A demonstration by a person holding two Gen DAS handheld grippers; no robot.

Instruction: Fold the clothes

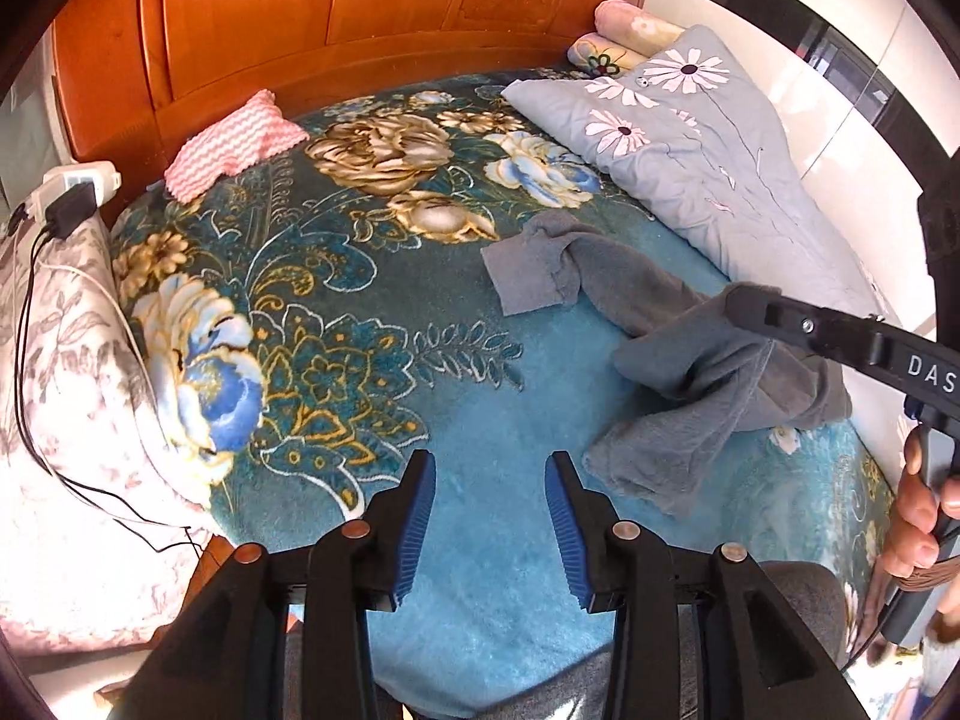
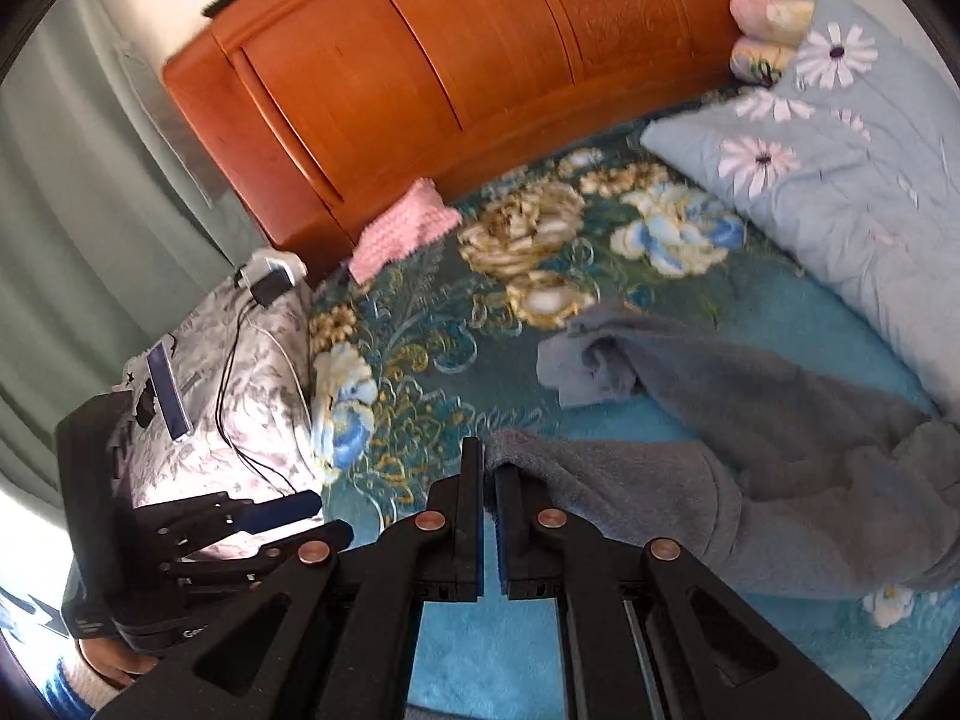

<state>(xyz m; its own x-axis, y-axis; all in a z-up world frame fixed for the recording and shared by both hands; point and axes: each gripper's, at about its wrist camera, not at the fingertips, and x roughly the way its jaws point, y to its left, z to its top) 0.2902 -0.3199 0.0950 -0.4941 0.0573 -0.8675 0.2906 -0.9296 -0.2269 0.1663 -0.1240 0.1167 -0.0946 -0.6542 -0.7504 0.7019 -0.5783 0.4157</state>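
The right tool (image 2: pixel 489 468) is pinching an edge of the crumpled grey garment (image 1: pixel 690 348) lying on the floral bed blanket (image 1: pixel 480 420) (beside the daisy quilt (image 1: pixel 720 144)), while the left tool (image 1: pixel 489 486) stands spread and empty.

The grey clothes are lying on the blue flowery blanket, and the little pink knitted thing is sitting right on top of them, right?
Not quite. The grey clothes do lie on the blue flowery blanket, but the pink knitted thing is not on top of them. It lies apart, far up by the wooden headboard, with bare blanket between. The left wrist view shows this clearly.
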